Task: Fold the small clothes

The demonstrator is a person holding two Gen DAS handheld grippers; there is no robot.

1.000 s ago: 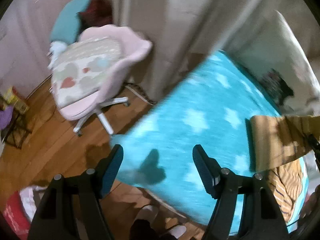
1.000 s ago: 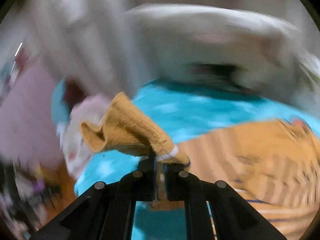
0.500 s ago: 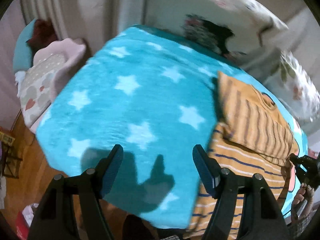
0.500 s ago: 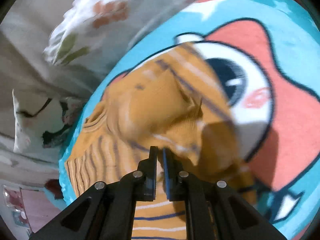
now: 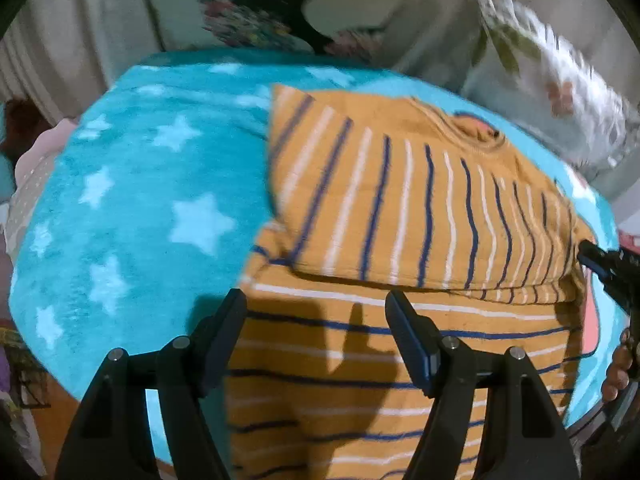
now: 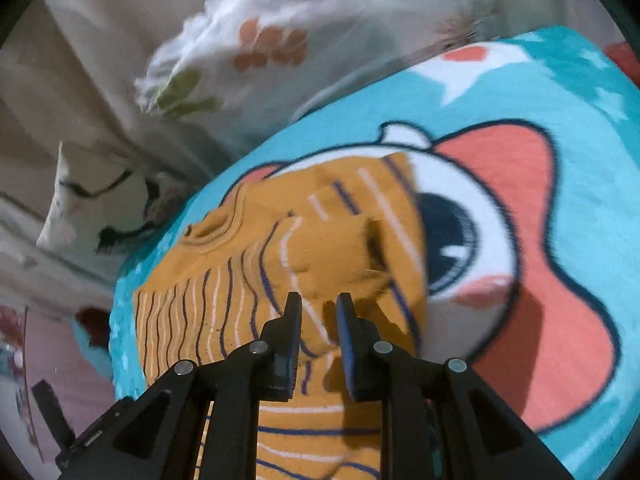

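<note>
The striped mustard sweater [image 5: 400, 208] lies folded on the star blanket [image 5: 132, 208] — left gripper [image 5: 316, 312] hovers agape above its hem; right gripper [image 6: 318, 304], jaws opening, releases the sleeve.

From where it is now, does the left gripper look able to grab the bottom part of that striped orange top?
Probably yes. The left gripper hangs open over the striped top on the blue blanket, and nothing lies between.

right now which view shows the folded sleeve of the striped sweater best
The left wrist view: the folded sleeve lies whole across the striped sweater, edges visible. The right wrist view shows only its bunched end, just beyond the opening right gripper.
</note>
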